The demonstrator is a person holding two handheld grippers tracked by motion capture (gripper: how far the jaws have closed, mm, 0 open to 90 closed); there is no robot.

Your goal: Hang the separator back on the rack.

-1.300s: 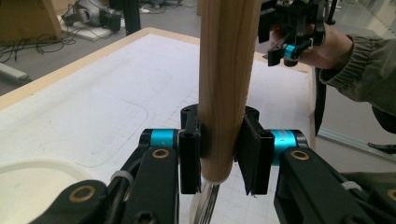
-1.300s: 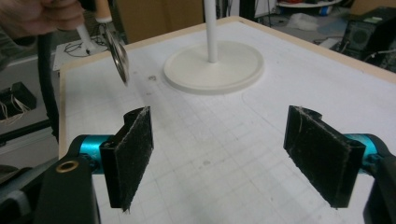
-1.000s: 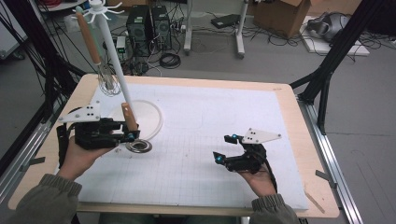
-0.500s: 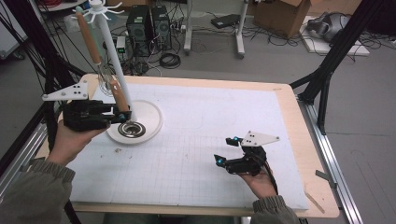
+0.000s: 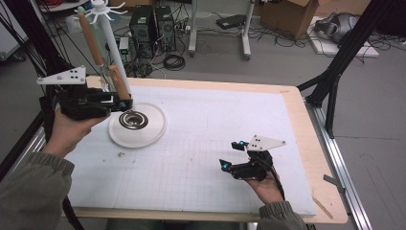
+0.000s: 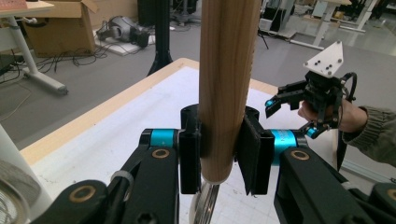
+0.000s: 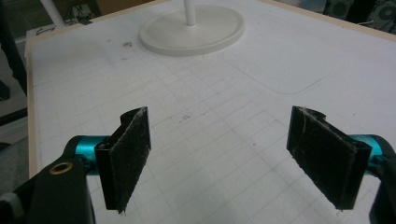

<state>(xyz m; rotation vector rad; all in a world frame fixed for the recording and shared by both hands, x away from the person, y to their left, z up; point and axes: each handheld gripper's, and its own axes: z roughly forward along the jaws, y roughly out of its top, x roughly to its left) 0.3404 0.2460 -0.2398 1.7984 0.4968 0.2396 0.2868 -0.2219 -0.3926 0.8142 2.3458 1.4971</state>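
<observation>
Left gripper view: the left gripper (image 6: 219, 156) is seen clamped on the wooden handle (image 6: 226, 84) of a utensil, gripped near the handle's lower end, with a bright metal stem (image 6: 204, 205) emerging beneath. Compared with the high view a second earlier, the utensil has been raised from low over the mat and carried back and to the left, so that its metal head (image 5: 133, 119) now hangs over the round base (image 5: 153, 136) of the white hanging stand (image 5: 111, 43). It is judged that the utensil is being brought up for hanging on the hooks at the top of the stand, beside a second wooden-handled utensil (image 5: 90, 32) already suspended there.

The right gripper (image 5: 233, 154) is held with its jaws wide apart and empty over the white mat (image 5: 210, 124), its position barely altered.

The shape of the metal head cannot be made out with certainty. The top end of the held handle is cut off in the left gripper view, so any hanging loop cannot be confirmed. The hooks are partly cut off at the upper edge of the high view.
</observation>
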